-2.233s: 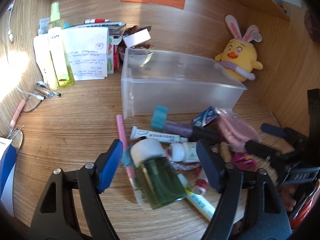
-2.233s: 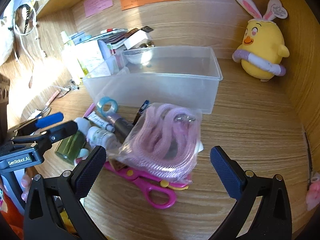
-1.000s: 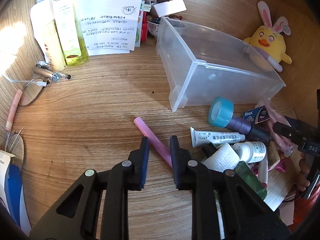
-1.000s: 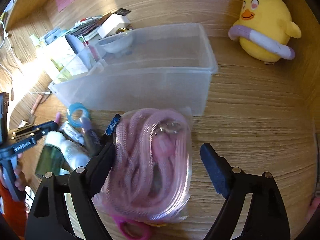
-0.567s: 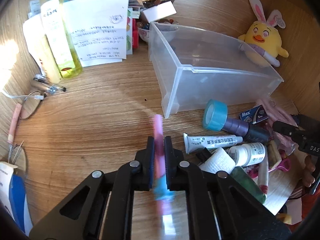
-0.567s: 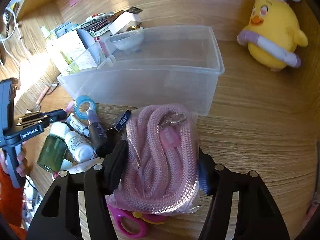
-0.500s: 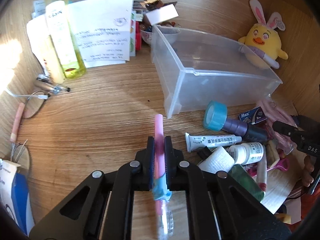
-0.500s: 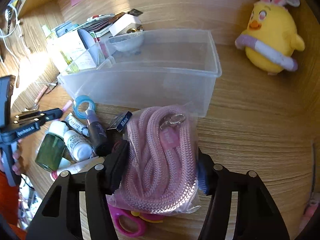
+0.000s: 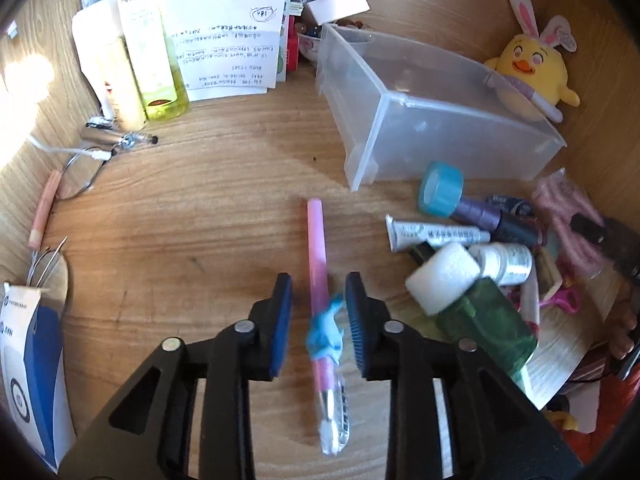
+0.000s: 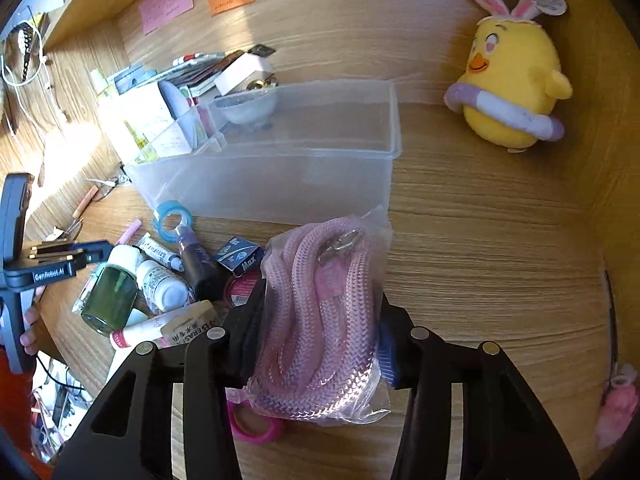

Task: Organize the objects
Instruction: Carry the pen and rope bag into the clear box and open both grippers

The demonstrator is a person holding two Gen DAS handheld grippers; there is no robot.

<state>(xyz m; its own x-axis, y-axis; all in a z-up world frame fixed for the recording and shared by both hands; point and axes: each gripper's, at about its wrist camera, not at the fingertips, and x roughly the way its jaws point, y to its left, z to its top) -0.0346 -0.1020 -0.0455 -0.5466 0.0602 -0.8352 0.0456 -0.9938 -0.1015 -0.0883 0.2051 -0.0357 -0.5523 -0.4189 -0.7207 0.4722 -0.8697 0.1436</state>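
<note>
A pink pen [image 9: 318, 264] with a blue charm lies between the parted fingers of my left gripper [image 9: 318, 312], which is open and not touching it. My right gripper [image 10: 320, 340] is shut on a clear bag of pink rope [image 10: 320, 312], held just in front of the clear plastic bin [image 10: 280, 160]. The bin also shows in the left wrist view [image 9: 432, 120]. A pile of small items lies by the bin: a green bottle [image 9: 480, 320], a white tube [image 9: 436, 234], a blue tape roll [image 9: 440, 194] and a white bottle [image 10: 164, 284].
A yellow plush chick [image 10: 512, 92] sits at the back right. Tall bottles [image 9: 148, 40], papers [image 9: 228, 32] and glasses [image 9: 80, 172] stand at the back left. Pink scissors [image 10: 256, 424] lie under the rope bag. A blue and white box [image 9: 24, 368] is at the left.
My left gripper closed on the pink pen and lifted it, then opened; the pen now sits loose between the fingers. My right gripper closed on the rope bag and raised it.
</note>
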